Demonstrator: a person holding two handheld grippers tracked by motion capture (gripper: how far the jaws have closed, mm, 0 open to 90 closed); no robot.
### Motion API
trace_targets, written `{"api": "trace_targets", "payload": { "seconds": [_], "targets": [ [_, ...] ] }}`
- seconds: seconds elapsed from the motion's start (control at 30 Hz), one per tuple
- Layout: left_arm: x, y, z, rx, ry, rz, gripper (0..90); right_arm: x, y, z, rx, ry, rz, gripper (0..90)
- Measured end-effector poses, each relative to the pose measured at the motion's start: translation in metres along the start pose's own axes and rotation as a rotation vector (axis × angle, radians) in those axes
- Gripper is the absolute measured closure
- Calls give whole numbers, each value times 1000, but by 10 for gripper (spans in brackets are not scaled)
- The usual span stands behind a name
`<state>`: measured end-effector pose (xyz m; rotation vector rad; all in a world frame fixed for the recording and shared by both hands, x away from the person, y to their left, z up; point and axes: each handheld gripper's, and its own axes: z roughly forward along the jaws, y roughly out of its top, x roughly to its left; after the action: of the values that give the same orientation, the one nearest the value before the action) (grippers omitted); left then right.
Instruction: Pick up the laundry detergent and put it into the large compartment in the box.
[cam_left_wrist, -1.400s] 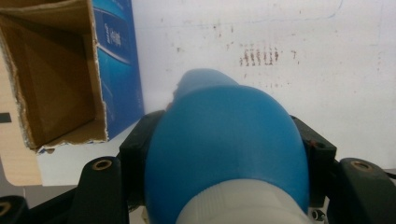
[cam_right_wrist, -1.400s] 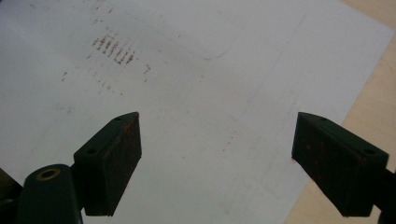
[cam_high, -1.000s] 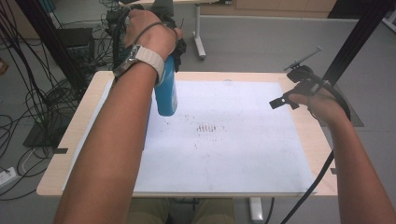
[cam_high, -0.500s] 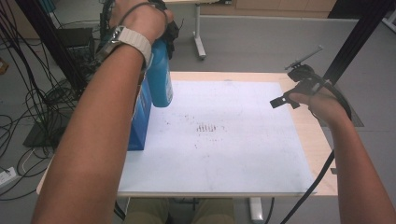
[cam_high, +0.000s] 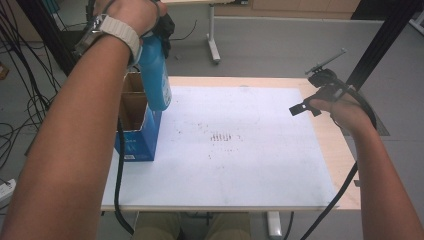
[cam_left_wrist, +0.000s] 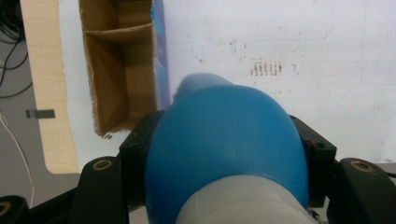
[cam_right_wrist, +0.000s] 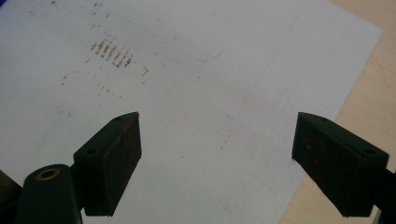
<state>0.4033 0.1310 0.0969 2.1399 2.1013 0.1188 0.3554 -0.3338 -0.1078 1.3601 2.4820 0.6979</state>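
High view: left gripper (cam_high: 159, 31) clamps the blue bottle (cam_high: 155, 75) near its top; the bottle hangs upright in the air, bottom end just over the right wall of the open cardboard box (cam_high: 134, 125) at the table's left edge. To seat it well, slide the bottle left until it is centred over a compartment, keep it vertical, then lower straight down (clipping the wall looks like the main risk). Right gripper (cam_high: 315, 102) hovers at the table's right side, well apart from the box.

Left gripper view: jaws press on both flanks of the bottle (cam_left_wrist: 224, 154), white cap end toward the camera. The box (cam_left_wrist: 121, 70) sits up and left of the bottle, a cardboard divider splitting it into cells. Pick one cell and line up on that, not on the divider. Release only once the base is down.

Right gripper view: right gripper (cam_right_wrist: 215, 156) jaws spread wide, nothing between them, white sheet (cam_right_wrist: 196, 70) below. It could steady the box if it shifts.
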Motion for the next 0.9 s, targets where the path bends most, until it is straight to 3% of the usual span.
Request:
{"api": "trace_targets", "payload": {
  "seconds": [0.2,0.57,0.9],
  "targets": [
    [15,0,-2,0,-24,-7,381,3,2,2,4,1,-1,156],
    [35,-1,-8,-5,-17,-21,381,7,4,4,8,-1,3,155],
    [43,1,-10,-7,6,-17,381,13,8,5,8,0,1,154]
  ]
}}
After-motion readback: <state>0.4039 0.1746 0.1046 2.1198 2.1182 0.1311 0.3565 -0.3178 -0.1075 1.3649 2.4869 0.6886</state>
